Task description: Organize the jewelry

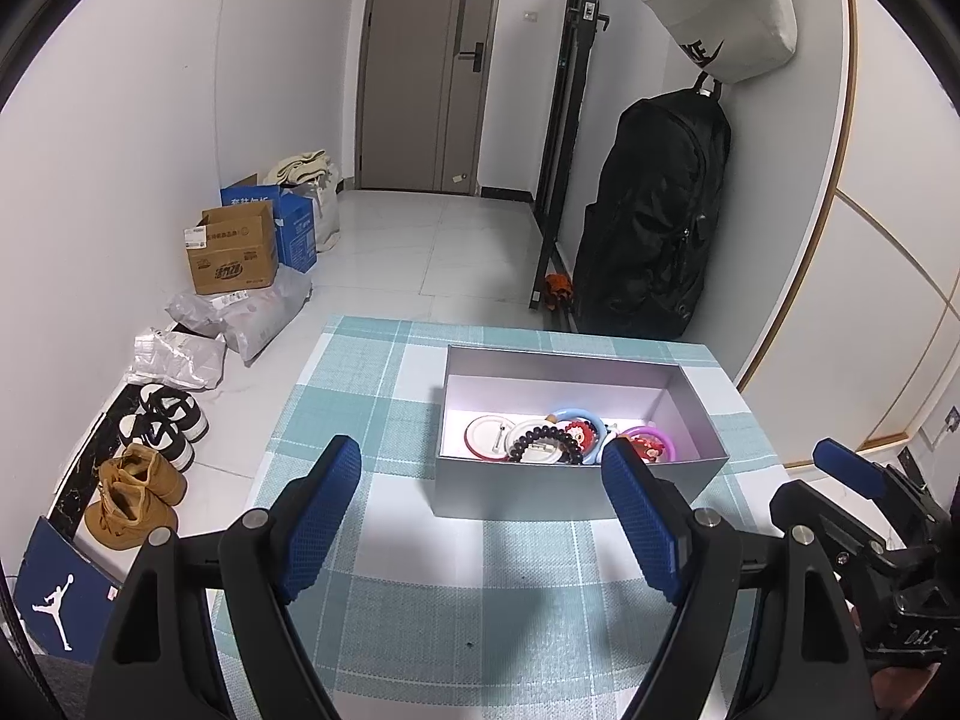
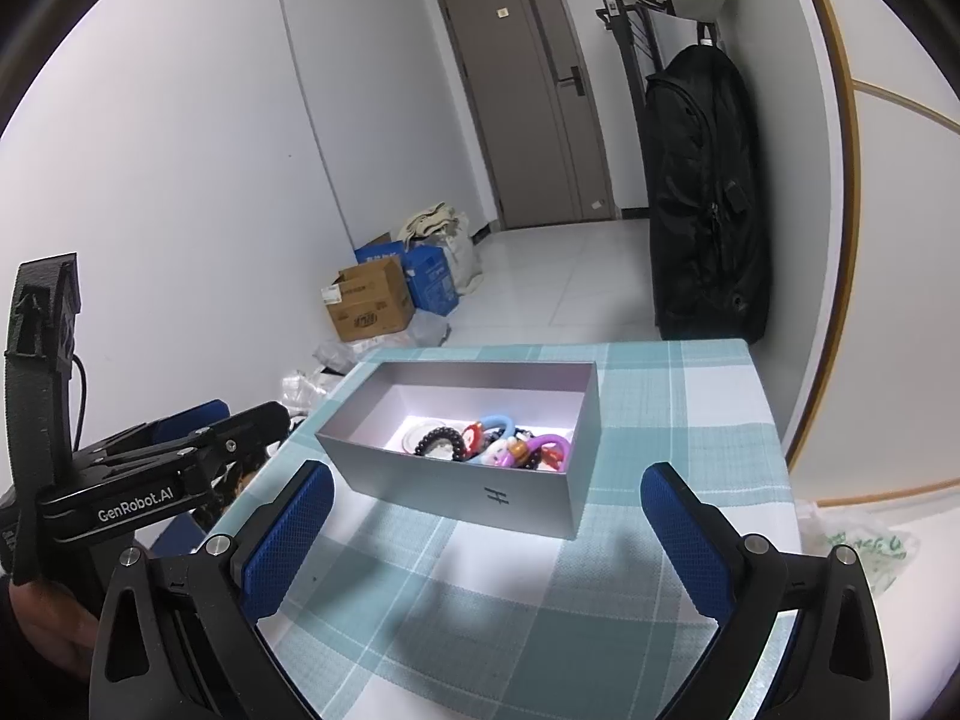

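A grey open box (image 1: 540,495) stands on the checked teal tablecloth (image 1: 456,606); it also shows in the right wrist view (image 2: 462,483). Inside lie a black bead bracelet (image 1: 549,441), a white round badge (image 1: 486,435), a blue ring (image 1: 579,415), a purple ring (image 1: 660,441) and red charms. The same heap shows in the right wrist view, with the bead bracelet (image 2: 441,441) and purple ring (image 2: 555,443). My left gripper (image 1: 483,474) is open and empty, just short of the box's near wall. My right gripper (image 2: 486,498) is open and empty, near the box's front.
The small table ends close beyond the box. On the floor to the left lie cardboard boxes (image 1: 234,252), plastic bags (image 1: 252,315) and shoes (image 1: 138,486). A black backpack (image 1: 654,216) hangs on the right wall. A door (image 1: 429,66) is at the back.
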A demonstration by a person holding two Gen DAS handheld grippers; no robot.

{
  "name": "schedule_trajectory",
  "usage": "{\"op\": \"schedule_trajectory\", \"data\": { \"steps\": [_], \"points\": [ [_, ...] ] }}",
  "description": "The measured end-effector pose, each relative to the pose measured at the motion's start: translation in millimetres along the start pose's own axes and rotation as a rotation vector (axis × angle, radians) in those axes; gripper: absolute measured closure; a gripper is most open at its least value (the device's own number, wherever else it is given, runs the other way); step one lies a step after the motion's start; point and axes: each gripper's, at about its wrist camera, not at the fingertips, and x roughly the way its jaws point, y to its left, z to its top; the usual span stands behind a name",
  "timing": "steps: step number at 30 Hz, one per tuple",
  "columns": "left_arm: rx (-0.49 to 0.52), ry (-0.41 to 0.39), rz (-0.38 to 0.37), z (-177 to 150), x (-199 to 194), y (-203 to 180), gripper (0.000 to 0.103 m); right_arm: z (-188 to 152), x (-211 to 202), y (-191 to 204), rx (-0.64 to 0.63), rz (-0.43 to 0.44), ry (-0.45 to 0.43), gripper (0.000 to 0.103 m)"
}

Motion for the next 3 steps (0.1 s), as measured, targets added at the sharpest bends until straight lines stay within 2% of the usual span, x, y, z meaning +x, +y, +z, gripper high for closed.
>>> {"op": "schedule_trajectory", "data": {
  "steps": [3],
  "points": [
    [-0.004,0.011,-0.013,-0.2,4.7,0.8,0.024,-0.1,3.3,-0.4,0.001,0.002,0.009,0.000]
  ]
}}
